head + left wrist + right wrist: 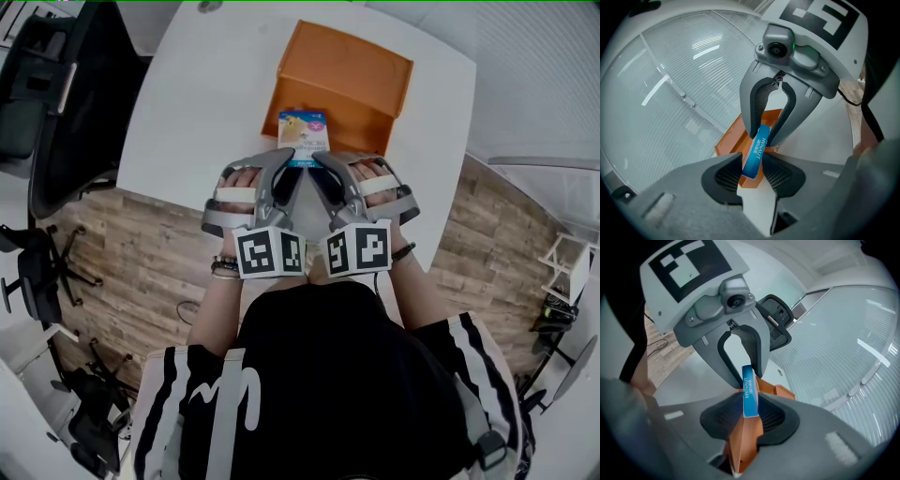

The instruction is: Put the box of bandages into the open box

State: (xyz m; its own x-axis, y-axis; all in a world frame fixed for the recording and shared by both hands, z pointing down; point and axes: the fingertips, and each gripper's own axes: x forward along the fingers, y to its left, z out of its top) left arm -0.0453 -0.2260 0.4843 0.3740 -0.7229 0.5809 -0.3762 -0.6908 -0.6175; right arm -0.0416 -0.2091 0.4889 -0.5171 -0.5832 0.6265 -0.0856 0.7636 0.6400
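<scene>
I have the box of bandages (pixel 303 131) pinched from both sides. My left gripper (pixel 284 161) and right gripper (pixel 325 161) are each clamped narrowly on its thin blue edge, meeting at the centre of the head view. It sits just below the open box (pixel 347 75), the orange one at upper middle on the white bench (pixel 187 103). I judge the grasp done and the placing not: I have yet to carry it over the rim and release it. I cannot tell whether it hangs clear of the bench. The orange box's inside is mostly hidden from me.
</scene>
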